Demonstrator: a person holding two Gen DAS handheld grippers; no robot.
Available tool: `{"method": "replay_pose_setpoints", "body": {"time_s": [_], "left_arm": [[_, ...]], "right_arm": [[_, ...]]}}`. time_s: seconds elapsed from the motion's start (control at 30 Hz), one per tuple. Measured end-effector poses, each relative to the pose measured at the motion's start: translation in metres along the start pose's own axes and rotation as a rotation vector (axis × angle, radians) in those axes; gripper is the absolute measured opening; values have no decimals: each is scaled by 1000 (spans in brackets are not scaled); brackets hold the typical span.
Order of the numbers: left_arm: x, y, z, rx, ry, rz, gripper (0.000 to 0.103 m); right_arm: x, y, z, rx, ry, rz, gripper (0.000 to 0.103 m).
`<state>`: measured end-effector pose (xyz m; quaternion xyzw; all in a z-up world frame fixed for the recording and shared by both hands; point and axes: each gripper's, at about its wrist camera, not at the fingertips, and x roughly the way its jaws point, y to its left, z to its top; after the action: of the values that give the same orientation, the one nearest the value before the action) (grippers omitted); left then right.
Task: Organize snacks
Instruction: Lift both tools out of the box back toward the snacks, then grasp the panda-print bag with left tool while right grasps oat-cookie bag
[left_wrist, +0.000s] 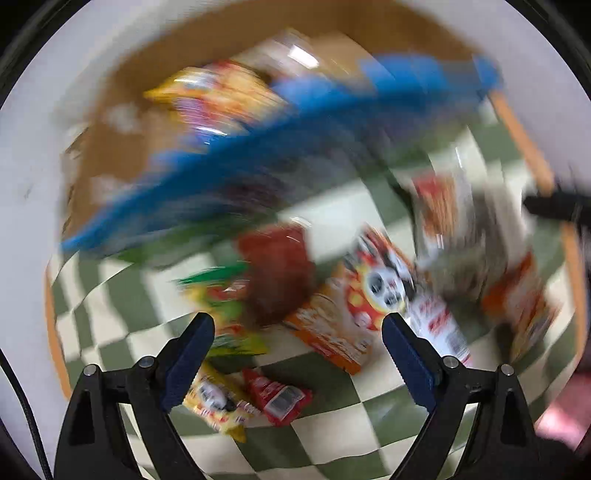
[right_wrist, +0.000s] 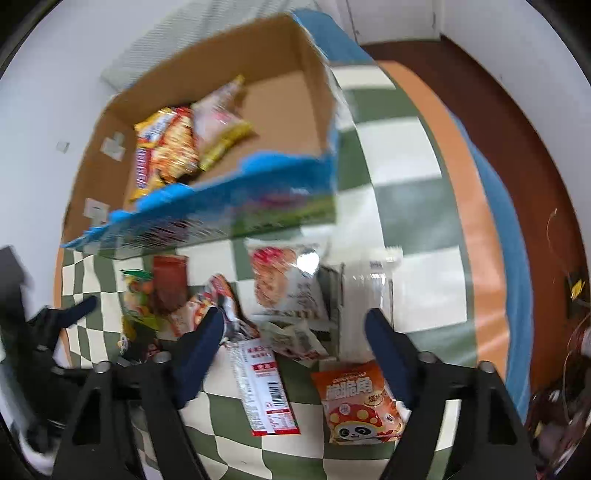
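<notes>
From the left wrist view, heavily smeared by blur, the left gripper (left_wrist: 297, 354) hangs with its dark blue ribbed fingers spread wide and nothing between them, above a green-and-cream checkered cloth (left_wrist: 332, 417). Crinkly foil snack packets lie on the cloth below: a small red packet (left_wrist: 277, 400), a yellow panda-print packet (left_wrist: 218, 402) and an orange bag (left_wrist: 328, 336). Beyond them stands a cardboard box (left_wrist: 110, 147) with a blue printed outer wall, glossy packets inside it. From the right wrist view, sharper, the right gripper (right_wrist: 293, 350) is also released, its fingers parted and clasping nothing, poised over a heap of snacks on the same cloth: a long white-and-red barcode packet (right_wrist: 264, 391), an orange mushroom-panda bag (right_wrist: 358, 402) and a clear-fronted pastry bag (right_wrist: 284, 280). The brown corrugated box sits behind the heap, holding yellow and red noodle-style packets (right_wrist: 170, 151). The other gripper shows blurred at the left edge.
</notes>
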<state>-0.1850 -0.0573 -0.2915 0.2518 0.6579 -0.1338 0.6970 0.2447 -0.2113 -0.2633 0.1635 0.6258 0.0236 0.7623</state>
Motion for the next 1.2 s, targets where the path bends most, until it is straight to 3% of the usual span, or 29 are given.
{"method": "replay_pose_setpoints", "body": {"time_s": [0.2, 0.27, 0.3, 0.4, 0.63, 0.73, 0.77, 0.83, 0.97, 1.2], "left_arm": [[48, -43, 10, 252, 81, 11, 93], [55, -46, 14, 254, 91, -6, 72], [58, -45, 16, 218, 104, -18, 61], [54, -35, 16, 107, 97, -51, 57], [61, 30, -32, -498, 223, -186, 56], [71, 46, -54, -668, 268, -278, 56], [74, 48, -58, -690, 277, -300, 57], [77, 51, -60, -689, 275, -329, 59], [83, 47, -60, -604, 275, -319, 59], [92, 29, -33, -524, 275, -294, 66]], "right_arm": [[15, -25, -7, 38, 26, -19, 77], [18, -34, -8, 57, 37, -26, 77], [19, -37, -7, 63, 41, -24, 77], [23, -36, -5, 60, 49, -3, 77], [60, -5, 9, 35, 57, 42, 77], [87, 6, 17, 34, 67, 9, 77], [93, 10, 19, 26, 64, 5, 77], [105, 18, 22, 7, 84, 16, 60], [114, 30, 16, -61, 100, -24, 56], [118, 47, -17, -205, 303, -2, 54]]}}
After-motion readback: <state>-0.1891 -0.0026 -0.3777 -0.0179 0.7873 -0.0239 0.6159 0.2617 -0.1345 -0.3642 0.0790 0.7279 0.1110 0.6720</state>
